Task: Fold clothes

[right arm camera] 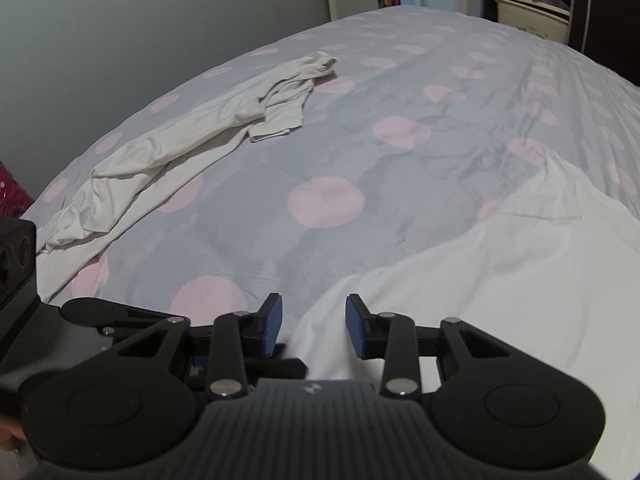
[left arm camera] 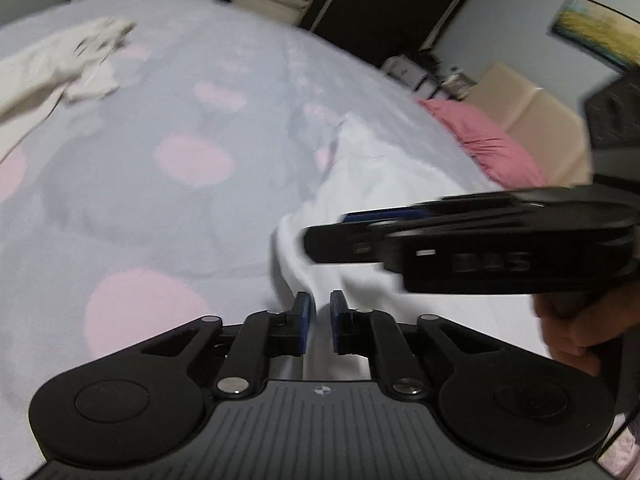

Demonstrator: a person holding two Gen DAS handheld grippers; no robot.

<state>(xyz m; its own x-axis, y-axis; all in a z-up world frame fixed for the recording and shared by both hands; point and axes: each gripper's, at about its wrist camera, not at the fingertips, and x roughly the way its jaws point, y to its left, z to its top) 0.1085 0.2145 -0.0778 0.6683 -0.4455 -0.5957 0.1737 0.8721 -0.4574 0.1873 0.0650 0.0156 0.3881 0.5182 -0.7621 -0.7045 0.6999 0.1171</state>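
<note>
A white garment (left arm camera: 400, 184) (right arm camera: 500, 280) lies rumpled on the near right of a grey bedspread with pink dots (left arm camera: 180, 200) (right arm camera: 328, 140). My left gripper (left arm camera: 320, 316) is shut on a raised fold at the garment's left edge, with only a narrow strip of cloth between its blue pads. My right gripper (right arm camera: 314, 320) is open, and the same edge of the white cloth lies between its fingers. In the left wrist view the right gripper (left arm camera: 320, 236) crosses blurred from the right, held by a hand (left arm camera: 576, 332). A crumpled beige garment (left arm camera: 60, 68) (right arm camera: 180, 148) lies at the far left.
A pink pillow (left arm camera: 488, 140) and a beige padded headboard (left arm camera: 532, 112) sit beyond the bed's right side. Dark shelves with a storage box (right arm camera: 528, 12) stand past the far edge. A grey wall (right arm camera: 120, 40) runs along the left.
</note>
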